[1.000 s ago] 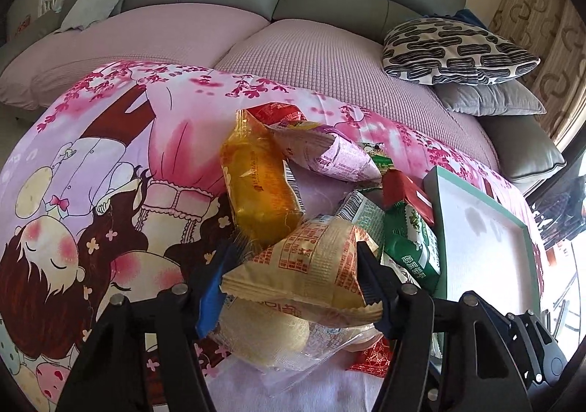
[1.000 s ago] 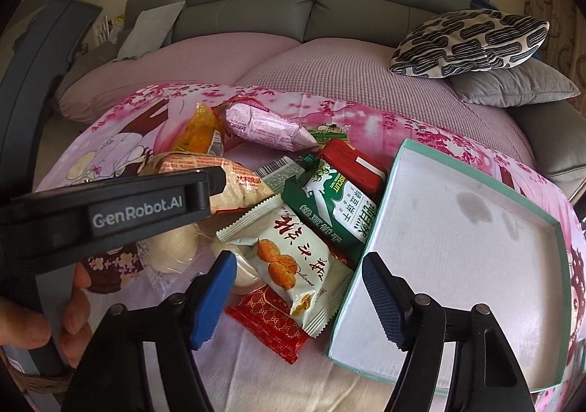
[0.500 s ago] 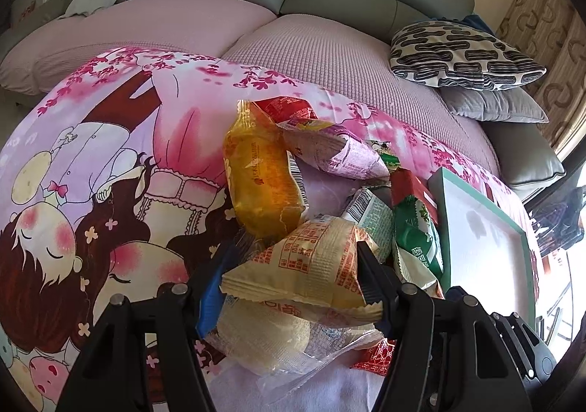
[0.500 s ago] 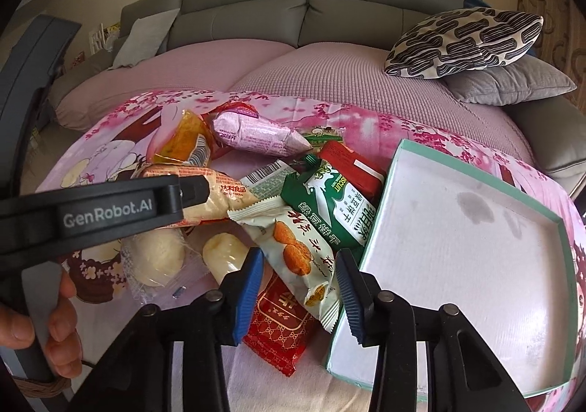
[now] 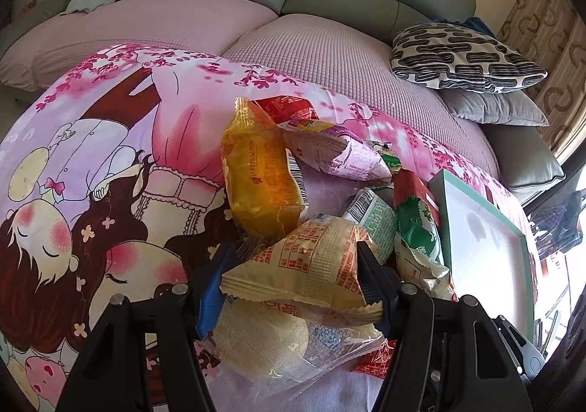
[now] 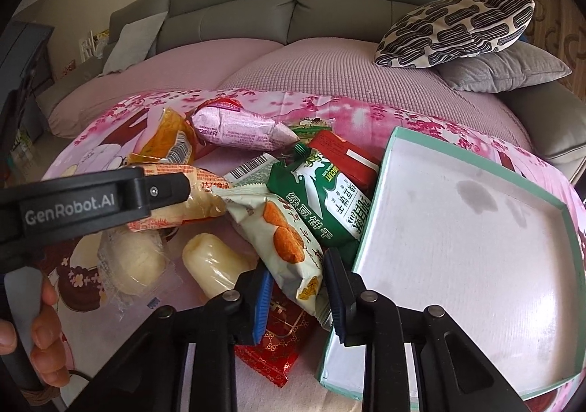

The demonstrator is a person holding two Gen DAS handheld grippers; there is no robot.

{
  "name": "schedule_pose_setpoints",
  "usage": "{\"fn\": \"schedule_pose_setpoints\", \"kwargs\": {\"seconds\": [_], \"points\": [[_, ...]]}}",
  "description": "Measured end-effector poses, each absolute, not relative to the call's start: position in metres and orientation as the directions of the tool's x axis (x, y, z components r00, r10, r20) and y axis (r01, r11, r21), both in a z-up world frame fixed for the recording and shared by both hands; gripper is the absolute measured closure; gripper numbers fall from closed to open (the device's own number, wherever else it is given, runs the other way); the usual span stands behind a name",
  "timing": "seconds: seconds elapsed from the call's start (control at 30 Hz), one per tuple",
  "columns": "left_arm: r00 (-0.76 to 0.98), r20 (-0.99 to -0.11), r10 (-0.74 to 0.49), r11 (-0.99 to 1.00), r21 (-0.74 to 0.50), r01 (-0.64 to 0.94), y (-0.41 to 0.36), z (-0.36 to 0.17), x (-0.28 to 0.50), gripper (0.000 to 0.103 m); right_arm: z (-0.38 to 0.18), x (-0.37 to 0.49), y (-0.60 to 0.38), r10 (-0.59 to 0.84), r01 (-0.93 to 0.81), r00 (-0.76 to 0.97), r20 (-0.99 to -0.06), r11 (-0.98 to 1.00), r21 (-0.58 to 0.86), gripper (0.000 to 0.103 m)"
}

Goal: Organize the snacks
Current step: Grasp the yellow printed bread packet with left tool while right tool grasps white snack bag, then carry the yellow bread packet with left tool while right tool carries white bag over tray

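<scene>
A pile of snack packets lies on a pink cartoon cloth. My left gripper point(image 5: 293, 283) is shut on a cream packet with red print point(image 5: 307, 265), also seen in the right wrist view point(image 6: 190, 203). My right gripper point(image 6: 296, 296) is shut on the end of a white packet with orange biscuits point(image 6: 285, 243). A green biscuit packet point(image 6: 326, 199), a red packet point(image 6: 348, 159), a pink packet point(image 6: 238, 128) and an orange packet point(image 5: 262, 173) lie around. A white tray with a teal rim point(image 6: 476, 170) sits to the right.
Clear-wrapped pale buns point(image 6: 216, 261) and a red foil packet point(image 6: 278, 349) lie under the grippers. A sofa with a patterned cushion point(image 6: 457, 27) stands behind. A hand point(image 6: 40, 346) holds the left gripper's handle.
My right gripper has closed from wide open onto the white biscuit packet. My left gripper has kept its hold on the cream packet and barely moved.
</scene>
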State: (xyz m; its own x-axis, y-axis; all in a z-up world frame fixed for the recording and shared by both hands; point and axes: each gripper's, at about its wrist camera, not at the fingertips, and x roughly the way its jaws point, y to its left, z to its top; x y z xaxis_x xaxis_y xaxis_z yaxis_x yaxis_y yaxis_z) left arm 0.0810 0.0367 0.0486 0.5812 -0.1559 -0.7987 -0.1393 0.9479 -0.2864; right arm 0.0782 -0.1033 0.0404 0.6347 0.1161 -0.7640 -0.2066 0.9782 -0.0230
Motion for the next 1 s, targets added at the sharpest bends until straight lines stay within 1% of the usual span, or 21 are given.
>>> {"fn": "schedule_pose_setpoints", "kwargs": {"seconds": [0.17, 0.33, 0.37, 0.43, 0.67, 1.0], "points": [[0.590, -0.793, -0.152, 0.949, -0.285, -0.138, 0.037, 0.052, 0.079, 0.037, 0.045, 0.076, -0.105, 0.138, -0.214, 0.640, -0.756, 0.977, -0.002, 0.077], [0.608, -0.780, -0.148, 0.949, -0.286, -0.136, 0.038, 0.060, 0.077, 0.037, 0.054, 0.073, -0.110, 0.195, -0.223, 0.645, -0.739, 0.973, 0.062, 0.083], [0.611, -0.778, -0.147, 0.949, -0.285, -0.135, 0.038, 0.061, 0.076, 0.038, 0.055, 0.073, -0.111, 0.206, -0.228, 0.644, -0.737, 0.971, 0.073, 0.083], [0.616, -0.775, -0.144, 0.949, -0.284, -0.135, 0.038, 0.064, 0.076, 0.043, 0.057, 0.072, -0.111, 0.215, -0.228, 0.645, -0.734, 0.970, 0.084, 0.083], [0.634, -0.760, -0.144, 0.947, -0.292, -0.135, 0.040, 0.071, 0.071, 0.044, 0.068, 0.067, -0.116, 0.255, -0.235, 0.659, -0.708, 0.964, 0.128, 0.084], [0.706, -0.694, -0.141, 0.942, -0.314, -0.120, 0.045, 0.102, 0.057, 0.045, 0.089, 0.057, -0.124, 0.271, -0.228, 0.700, -0.661, 0.962, 0.153, 0.084]]}}
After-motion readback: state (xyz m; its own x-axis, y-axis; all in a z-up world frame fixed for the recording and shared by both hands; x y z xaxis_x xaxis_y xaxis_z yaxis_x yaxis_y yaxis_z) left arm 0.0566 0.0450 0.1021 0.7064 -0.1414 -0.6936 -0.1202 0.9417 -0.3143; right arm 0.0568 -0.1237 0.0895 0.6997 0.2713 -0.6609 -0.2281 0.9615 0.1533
